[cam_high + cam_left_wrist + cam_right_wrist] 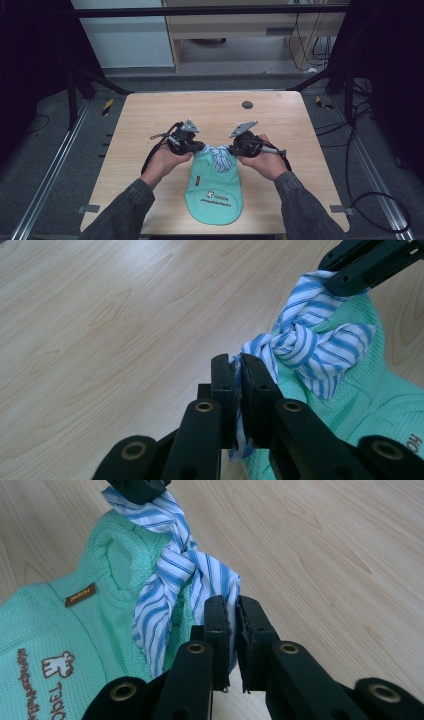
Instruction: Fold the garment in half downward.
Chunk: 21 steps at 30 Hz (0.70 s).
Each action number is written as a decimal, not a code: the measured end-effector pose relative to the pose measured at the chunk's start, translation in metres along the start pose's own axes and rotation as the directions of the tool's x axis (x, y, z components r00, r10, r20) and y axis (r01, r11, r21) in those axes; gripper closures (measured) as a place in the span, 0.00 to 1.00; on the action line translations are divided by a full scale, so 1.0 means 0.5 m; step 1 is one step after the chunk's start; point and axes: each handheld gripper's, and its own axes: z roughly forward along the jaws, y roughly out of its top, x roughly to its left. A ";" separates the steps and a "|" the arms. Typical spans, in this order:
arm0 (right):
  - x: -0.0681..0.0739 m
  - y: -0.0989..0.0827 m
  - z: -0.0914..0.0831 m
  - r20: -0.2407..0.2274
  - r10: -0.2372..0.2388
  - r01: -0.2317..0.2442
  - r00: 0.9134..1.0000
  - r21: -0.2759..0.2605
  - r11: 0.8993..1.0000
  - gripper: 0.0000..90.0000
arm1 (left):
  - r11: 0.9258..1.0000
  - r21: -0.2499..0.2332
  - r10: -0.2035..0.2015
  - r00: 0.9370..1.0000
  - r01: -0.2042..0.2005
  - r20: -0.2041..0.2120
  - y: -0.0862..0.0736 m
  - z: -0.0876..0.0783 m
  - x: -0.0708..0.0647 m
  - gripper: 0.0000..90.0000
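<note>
One mint-green bib [214,192] flat on the wooden surface [150,130], its rounded lower end toward the person, its neck end between the two grippers. Two blue-and-white striped ties [218,154] at the neck end, crossed into one knot [290,342] midway between the grippers. One brown label [80,595] just below the neck opening, one printed logo with lettering [216,196] lower on the bib front.

Left gripper [239,371]: closed on the end of one striped tie, cloth pinched flat between the two black jaws and hanging out beneath them; knot just ahead and to the right of the jaw tips; bib body to the right, bare surface to the left. Right gripper's jaws clamped on the far tie at the upper right of the left gripper view.

Right gripper [234,611]: closed on the end of the other striped tie, a strip of cloth visible in the narrow slot between its jaws; knot just ahead and to the left of the tips; bib body to the left, bare surface to the right.

High view: two hands, one gripper in each, left gripper [200,147] and right gripper [231,148] facing one another with jaw tips near together and the knot between them. One dark round disc [247,104] well beyond the grippers, near the far edge of the surface.
</note>
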 end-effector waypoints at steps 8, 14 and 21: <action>-0.022 0.009 -0.005 -0.010 -0.002 0.002 1.000 -0.009 1.000 0.93 | 1.000 -0.020 0.003 1.000 -0.002 0.024 0.017 -0.002 0.018 0.95; -0.027 0.014 -0.005 -0.010 -0.009 0.009 1.000 -0.001 1.000 0.93 | 1.000 -0.013 0.025 0.999 -0.024 0.029 0.023 -0.002 0.023 0.95; -0.030 0.033 -0.004 0.014 -0.014 0.014 1.000 -0.009 1.000 0.93 | 1.000 -0.025 0.005 1.000 -0.004 0.006 0.024 -0.015 0.028 0.95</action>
